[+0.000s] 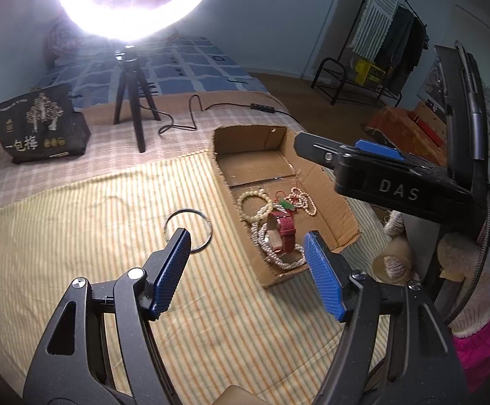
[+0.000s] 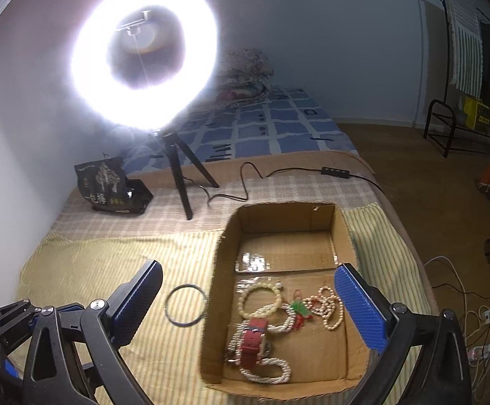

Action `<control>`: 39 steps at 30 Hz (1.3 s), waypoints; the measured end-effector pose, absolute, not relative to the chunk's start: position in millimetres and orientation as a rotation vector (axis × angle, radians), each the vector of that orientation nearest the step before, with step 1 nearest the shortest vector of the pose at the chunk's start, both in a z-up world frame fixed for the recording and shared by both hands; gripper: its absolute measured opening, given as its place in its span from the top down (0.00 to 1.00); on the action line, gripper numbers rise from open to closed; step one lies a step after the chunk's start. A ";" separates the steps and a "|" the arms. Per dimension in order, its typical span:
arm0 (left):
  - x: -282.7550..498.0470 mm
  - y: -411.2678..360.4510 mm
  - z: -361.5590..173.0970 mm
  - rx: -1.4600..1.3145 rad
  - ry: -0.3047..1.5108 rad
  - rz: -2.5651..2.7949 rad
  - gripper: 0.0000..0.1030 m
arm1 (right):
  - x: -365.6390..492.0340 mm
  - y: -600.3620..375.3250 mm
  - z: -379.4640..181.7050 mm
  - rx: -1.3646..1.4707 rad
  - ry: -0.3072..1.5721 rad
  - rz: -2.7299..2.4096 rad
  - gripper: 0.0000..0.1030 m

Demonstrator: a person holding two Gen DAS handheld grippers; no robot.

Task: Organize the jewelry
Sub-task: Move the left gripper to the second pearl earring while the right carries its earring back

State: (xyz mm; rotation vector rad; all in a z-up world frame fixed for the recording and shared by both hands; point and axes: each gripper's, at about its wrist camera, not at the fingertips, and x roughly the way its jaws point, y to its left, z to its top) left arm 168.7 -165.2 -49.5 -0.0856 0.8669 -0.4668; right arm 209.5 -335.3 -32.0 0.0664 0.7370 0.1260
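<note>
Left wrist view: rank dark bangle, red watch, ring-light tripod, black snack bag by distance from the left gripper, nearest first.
From the left gripper:
1. Dark bangle, on the striped cloth at its left fingertip.
2. Red watch, inside the cardboard box, right of centre.
3. Ring-light tripod, far behind.
4. Black snack bag, far left; too close to the tripod to call.

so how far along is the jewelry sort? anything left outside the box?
Mostly done: the red watch, pearl strands, bead bracelet and green pendant already lie in the cardboard box. In hand: nothing; the left gripper and right gripper are both open and empty. Left: the dark ring bangle lying on the striped cloth beside the box.
</note>
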 end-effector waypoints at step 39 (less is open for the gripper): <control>173.8 -36.9 -169.3 -0.136 1.162 -0.317 0.69 | 218.0 -205.7 -149.0 -0.115 1.039 0.400 0.60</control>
